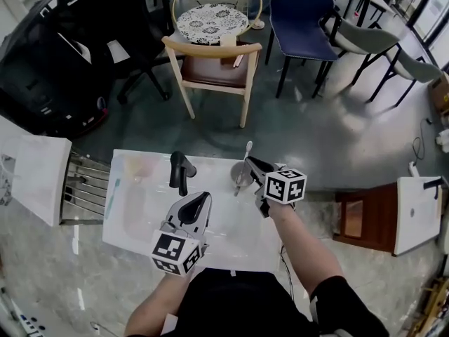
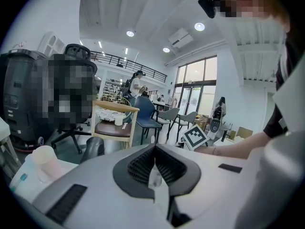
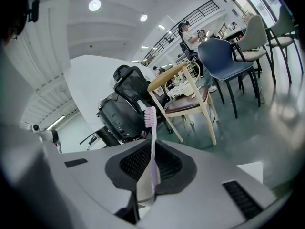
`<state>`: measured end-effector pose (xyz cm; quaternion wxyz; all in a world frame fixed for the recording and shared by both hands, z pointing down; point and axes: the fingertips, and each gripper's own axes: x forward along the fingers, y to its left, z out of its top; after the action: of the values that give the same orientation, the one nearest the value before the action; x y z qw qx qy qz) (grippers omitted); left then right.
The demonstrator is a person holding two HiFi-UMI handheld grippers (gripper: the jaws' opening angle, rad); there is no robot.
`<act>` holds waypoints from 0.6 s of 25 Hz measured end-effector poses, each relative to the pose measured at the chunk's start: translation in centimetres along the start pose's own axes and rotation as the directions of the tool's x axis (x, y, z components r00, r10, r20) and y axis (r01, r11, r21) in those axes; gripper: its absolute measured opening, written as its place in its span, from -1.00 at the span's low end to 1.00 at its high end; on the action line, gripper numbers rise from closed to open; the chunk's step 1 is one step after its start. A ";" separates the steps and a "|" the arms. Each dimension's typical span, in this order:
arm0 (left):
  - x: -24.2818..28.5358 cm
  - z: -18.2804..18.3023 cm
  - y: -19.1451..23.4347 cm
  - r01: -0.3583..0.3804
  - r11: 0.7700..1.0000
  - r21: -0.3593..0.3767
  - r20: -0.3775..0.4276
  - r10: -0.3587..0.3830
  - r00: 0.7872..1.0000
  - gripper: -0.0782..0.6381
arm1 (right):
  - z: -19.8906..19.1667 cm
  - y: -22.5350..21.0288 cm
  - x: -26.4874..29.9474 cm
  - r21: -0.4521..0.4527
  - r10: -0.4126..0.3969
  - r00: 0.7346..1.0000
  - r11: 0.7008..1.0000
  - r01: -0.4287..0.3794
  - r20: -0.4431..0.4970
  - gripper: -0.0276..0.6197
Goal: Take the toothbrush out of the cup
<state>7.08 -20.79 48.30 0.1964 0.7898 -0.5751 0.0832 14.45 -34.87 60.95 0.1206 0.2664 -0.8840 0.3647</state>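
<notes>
Closest in, the left gripper [image 1: 200, 202] has its jaws pressed fully together with nothing caught between the pads. You just see a sliver of the white table [image 1: 224, 237] through the gap behind them. It sits over the near half of the table, pointing away from the person.

Off to the right of those jaws and a bit further out, the right gripper [image 1: 254, 166] is clamped on the toothbrush [image 3: 153, 156]. In the right gripper view the pink handle runs straight up through the middle of the pads, both sides squeezing it, and the bristle head pokes up well above the jaw tips. From the head view the lower end of the brush goes down into the grey cup [image 1: 237, 168], which stands right at the tips of the right jaws, slightly to their left. So the brush is gripped but not out of the cup. Can't make out how deep it sits in there.

Just ahead of the left jaws there's a black upright thing [image 1: 181, 170] on the table, clear of both grippers. Can't tell what it is.

Past the far table edge, straight out from both sets of jaws, is a wooden chair [image 1: 214, 65] with a brown seat. Beyond that is a round patterned seat [image 1: 210, 21], with a blue chair [image 1: 298, 16] to the right and a black office chair [image 1: 105, 20] to the left.
</notes>
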 end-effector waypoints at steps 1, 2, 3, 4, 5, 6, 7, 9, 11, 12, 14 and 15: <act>-0.3 0.1 0.0 -0.003 1.000 0.000 0.001 0.003 1.000 -0.74 | 0.2 0.0 -0.2 0.006 -0.002 1.000 1.000 0.002 0.014 -0.78; -0.6 0.1 0.1 -0.006 1.000 0.000 0.003 0.006 1.000 -0.74 | 0.5 0.1 -0.4 0.011 -0.002 1.000 1.000 0.002 0.028 -0.79; -0.8 0.1 0.2 -0.009 1.000 0.001 0.004 0.009 1.000 -0.74 | 0.7 0.3 -0.6 0.014 0.001 0.999 1.000 -0.001 0.042 -0.80; -1.0 0.1 0.2 -0.011 1.000 0.004 0.006 0.011 1.000 -0.74 | 0.9 0.5 -0.8 0.013 0.006 0.999 1.000 -0.006 0.053 -0.80; -1.2 0.1 0.2 -0.013 1.000 0.009 0.008 0.013 1.000 -0.74 | 1.1 0.7 -1.1 0.011 0.012 0.998 1.000 -0.013 0.063 -0.81; -1.3 0.1 0.1 -0.014 1.000 0.015 0.010 0.014 1.000 -0.74 | 1.2 1.0 -1.4 0.009 0.019 0.997 1.000 -0.020 0.072 -0.81; -1.5 0.1 0.0 -0.013 1.000 0.020 0.011 0.013 1.000 -0.74 | 1.3 1.2 -1.8 0.008 0.026 0.996 1.000 -0.027 0.080 -0.81; -1.7 0.3 -0.4 -0.006 1.000 0.023 0.015 0.005 1.000 -0.74 | 2.0 1.8 -2.7 0.010 0.034 0.994 0.999 -0.035 0.101 -0.82; -2.0 0.8 -0.8 0.004 1.000 0.026 0.023 -0.005 1.000 -0.74 | 3.1 2.4 -3.8 0.002 0.027 0.992 1.000 -0.028 0.127 -0.82; -2.1 1.1 -1.0 0.007 1.000 0.029 0.028 -0.008 1.000 -0.74 | 3.6 2.6 -4.3 -0.008 0.018 0.991 1.000 -0.017 0.136 -0.82; -2.3 1.5 -1.4 0.013 0.999 0.033 0.038 -0.014 0.999 -0.74 | 4.2 2.8 -5.1 -0.024 0.004 0.990 1.000 -0.001 0.139 -0.82; -2.4 1.7 -1.5 0.016 0.999 0.034 0.042 -0.017 0.999 -0.74 | 4.2 2.7 -5.3 -0.025 0.002 0.991 1.000 0.002 0.135 -0.82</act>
<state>7.56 -18.93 45.59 0.1715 0.7993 -0.5711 0.0744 17.28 -34.19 54.28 0.0638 0.2890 -0.8946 0.3349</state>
